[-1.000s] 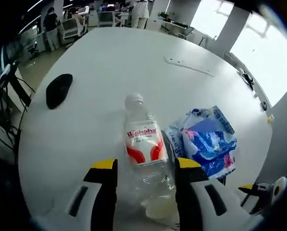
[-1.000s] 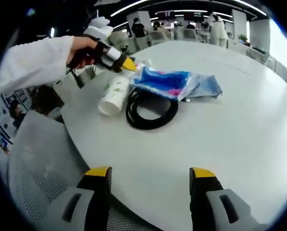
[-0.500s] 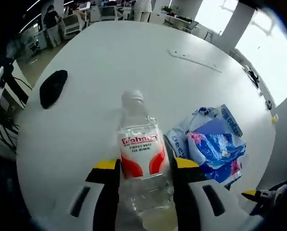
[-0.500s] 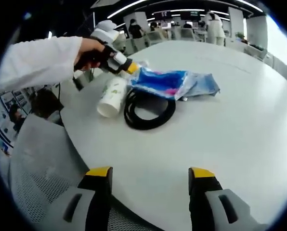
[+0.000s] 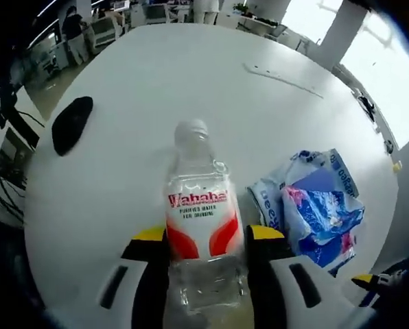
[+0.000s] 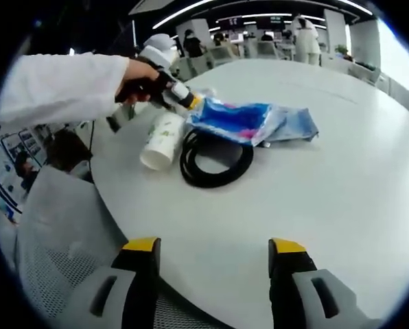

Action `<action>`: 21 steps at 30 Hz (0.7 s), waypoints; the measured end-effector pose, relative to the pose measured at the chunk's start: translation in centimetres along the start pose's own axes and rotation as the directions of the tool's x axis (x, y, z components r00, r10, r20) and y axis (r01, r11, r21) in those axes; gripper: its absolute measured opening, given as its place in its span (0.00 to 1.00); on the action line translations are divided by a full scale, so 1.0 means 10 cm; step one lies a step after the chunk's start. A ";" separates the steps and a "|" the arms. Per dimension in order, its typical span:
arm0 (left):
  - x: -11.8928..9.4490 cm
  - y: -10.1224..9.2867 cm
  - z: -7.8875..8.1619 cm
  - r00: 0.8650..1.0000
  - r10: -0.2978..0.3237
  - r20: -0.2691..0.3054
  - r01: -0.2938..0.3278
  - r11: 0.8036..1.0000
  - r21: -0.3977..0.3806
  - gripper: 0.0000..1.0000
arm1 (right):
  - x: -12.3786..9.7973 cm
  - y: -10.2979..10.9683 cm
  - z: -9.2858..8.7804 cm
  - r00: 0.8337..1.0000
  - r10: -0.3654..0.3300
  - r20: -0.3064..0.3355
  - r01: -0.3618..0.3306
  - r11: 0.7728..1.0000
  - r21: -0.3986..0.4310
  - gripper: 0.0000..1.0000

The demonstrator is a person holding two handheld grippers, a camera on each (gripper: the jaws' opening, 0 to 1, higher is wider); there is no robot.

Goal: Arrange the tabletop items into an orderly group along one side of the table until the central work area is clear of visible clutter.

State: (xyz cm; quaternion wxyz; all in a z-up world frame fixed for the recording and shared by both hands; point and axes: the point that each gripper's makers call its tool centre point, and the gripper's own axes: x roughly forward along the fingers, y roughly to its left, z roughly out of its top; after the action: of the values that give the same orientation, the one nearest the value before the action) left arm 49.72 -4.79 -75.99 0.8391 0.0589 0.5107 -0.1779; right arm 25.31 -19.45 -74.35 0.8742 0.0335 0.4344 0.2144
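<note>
A clear plastic water bottle (image 5: pixel 201 226) with a red and white label sits between the yellow-tipped jaws of my left gripper (image 5: pixel 208 238), which press on both of its sides, cap pointing away. A crumpled blue plastic bag (image 5: pixel 314 212) lies just right of it. From the right gripper view, a hand holds the left gripper (image 6: pixel 180 97) by the blue bag (image 6: pixel 252 120), beside a white paper cup (image 6: pixel 160 133) on its side and a coiled black cable (image 6: pixel 215 157). My right gripper (image 6: pixel 215 250) hovers open over the near table edge, holding nothing.
A black oval object (image 5: pixel 71 123) rests near the round white table's (image 5: pixel 156 82) left edge, and a thin white strip (image 5: pixel 283 72) lies far across it. A grey mesh chair (image 6: pixel 53 233) stands beside the near edge. People and desks are in the background.
The left gripper has slid further along the bottle and its jaws have drawn in against it. The right gripper has stayed where it was, open.
</note>
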 end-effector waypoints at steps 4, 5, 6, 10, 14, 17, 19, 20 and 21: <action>0.03 0.01 -0.02 0.998 0.069 -0.009 -0.067 0.987 0.143 0.45 | 0.01 0.03 0.00 1.000 0.011 -0.002 -0.011 1.000 -0.008 0.64; 0.03 -0.02 -0.03 0.999 0.051 -0.016 -0.050 0.997 0.058 0.45 | 0.01 0.03 0.00 1.000 0.012 -0.002 -0.012 1.000 -0.009 0.64; 0.04 0.02 0.02 0.999 0.053 0.009 -0.053 0.997 0.057 0.44 | 0.01 0.03 0.01 1.000 0.013 0.001 -0.013 1.000 -0.009 0.64; 0.01 0.02 0.01 0.999 0.035 0.018 -0.037 0.997 0.075 0.43 | 0.00 0.03 0.02 1.000 0.012 0.003 -0.012 1.000 -0.011 0.64; -0.02 0.04 0.04 0.999 0.002 0.047 -0.003 1.000 0.031 0.41 | 0.00 0.02 0.03 1.000 0.007 0.004 -0.007 1.000 -0.011 0.64; -0.08 0.03 0.05 0.998 -0.025 0.063 0.023 0.999 0.024 0.39 | 0.00 0.00 0.03 1.000 0.001 0.001 -0.001 1.000 -0.017 0.63; -0.11 0.03 0.05 0.997 -0.036 0.072 0.034 0.999 0.020 0.38 | 0.00 0.01 0.03 1.000 0.003 0.000 -0.003 1.000 -0.019 0.63; -0.13 0.03 0.05 0.996 -0.041 0.076 0.040 0.999 0.016 0.38 | 0.00 0.01 0.03 1.000 0.005 -0.002 -0.005 1.000 -0.023 0.63; -0.15 0.03 0.05 0.995 -0.048 0.086 0.048 0.999 0.006 0.38 | 0.00 0.02 0.03 1.000 0.007 -0.005 -0.007 1.000 -0.030 0.63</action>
State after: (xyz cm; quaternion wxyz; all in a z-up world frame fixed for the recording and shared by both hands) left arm 49.63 -4.34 -74.45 0.8557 0.0406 0.4750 -0.2013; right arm 25.49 -19.20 -74.14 0.8729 0.0213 0.4330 0.2240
